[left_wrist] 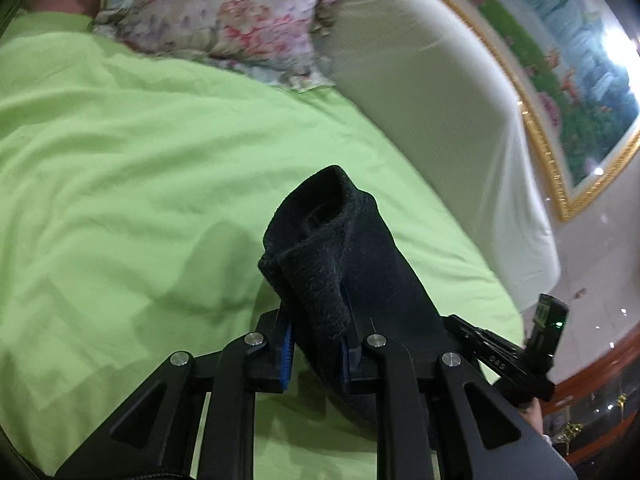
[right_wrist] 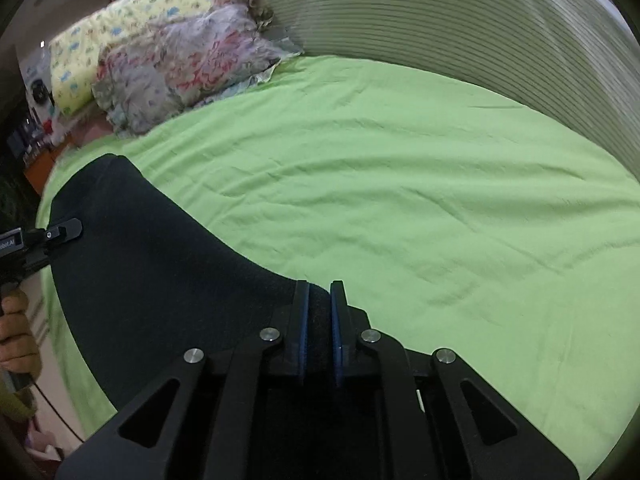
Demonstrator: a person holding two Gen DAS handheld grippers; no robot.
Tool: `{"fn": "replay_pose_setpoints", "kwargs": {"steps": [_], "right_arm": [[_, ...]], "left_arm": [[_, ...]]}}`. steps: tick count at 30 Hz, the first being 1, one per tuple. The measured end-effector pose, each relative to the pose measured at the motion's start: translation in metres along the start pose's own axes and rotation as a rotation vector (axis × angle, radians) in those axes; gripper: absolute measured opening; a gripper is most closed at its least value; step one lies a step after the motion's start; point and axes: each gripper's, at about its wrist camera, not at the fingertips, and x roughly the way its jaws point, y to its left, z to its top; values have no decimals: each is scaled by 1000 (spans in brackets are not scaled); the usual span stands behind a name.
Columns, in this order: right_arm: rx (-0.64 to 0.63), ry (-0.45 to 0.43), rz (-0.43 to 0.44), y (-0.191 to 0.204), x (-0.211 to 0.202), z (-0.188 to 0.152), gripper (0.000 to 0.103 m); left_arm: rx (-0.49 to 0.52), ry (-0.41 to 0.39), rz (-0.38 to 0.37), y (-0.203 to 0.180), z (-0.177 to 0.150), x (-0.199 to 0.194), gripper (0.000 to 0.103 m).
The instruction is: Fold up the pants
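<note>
The black pants (left_wrist: 360,248) rise in a bunched, rolled edge out of my left gripper (left_wrist: 316,344), which is shut on the cloth between its blue pads. In the right wrist view the pants (right_wrist: 152,264) spread as a wide dark sheet over the green bed (right_wrist: 400,200). My right gripper (right_wrist: 319,312) is shut on their near edge. The left gripper's finger (right_wrist: 66,229) holds the far left edge there, with a hand (right_wrist: 16,332) below it. The right gripper's finger (left_wrist: 476,334) shows at the pants' right side in the left wrist view.
A floral pillow (right_wrist: 180,68) and a yellow one (right_wrist: 120,28) lie at the head of the bed. A pale striped headboard (right_wrist: 440,20) curves behind. A gold-framed painting (left_wrist: 560,80) hangs on the wall, with shelving at the left edge (right_wrist: 24,136).
</note>
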Motion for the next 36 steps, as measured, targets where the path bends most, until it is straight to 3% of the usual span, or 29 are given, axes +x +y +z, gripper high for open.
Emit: {"fn": "replay_pose_setpoints", "kwargs": {"steps": [4, 6, 10, 14, 19, 22, 26, 31, 36], "right_arm": [[93, 48, -2, -14, 21, -11, 13], [156, 32, -2, -22, 14, -17, 28], [219, -35, -11, -33, -22, -30, 34], [299, -85, -4, -49, -64, -58, 43], [400, -177, -34, -63, -117, -104, 43], [458, -217, -74, -72, -145, -135, 44], [539, -250, -126, -85, -175, -170, 46], [680, -294, -194, -98, -208, -214, 57], [832, -333, -289, -108, -237, -261, 58]], "left_arm": [[9, 60, 76, 14, 0, 25, 22], [16, 87, 124, 17, 0, 30, 26], [55, 32, 189, 11, 3, 10, 42], [110, -45, 216, -10, 9, -18, 48], [174, -35, 170, -45, 3, -21, 59], [216, 2, 125, -69, -6, -10, 59], [287, 89, 70, -107, -28, 18, 61], [390, 184, -4, -160, -58, 46, 65], [500, 261, -47, -209, -89, 70, 67]]}}
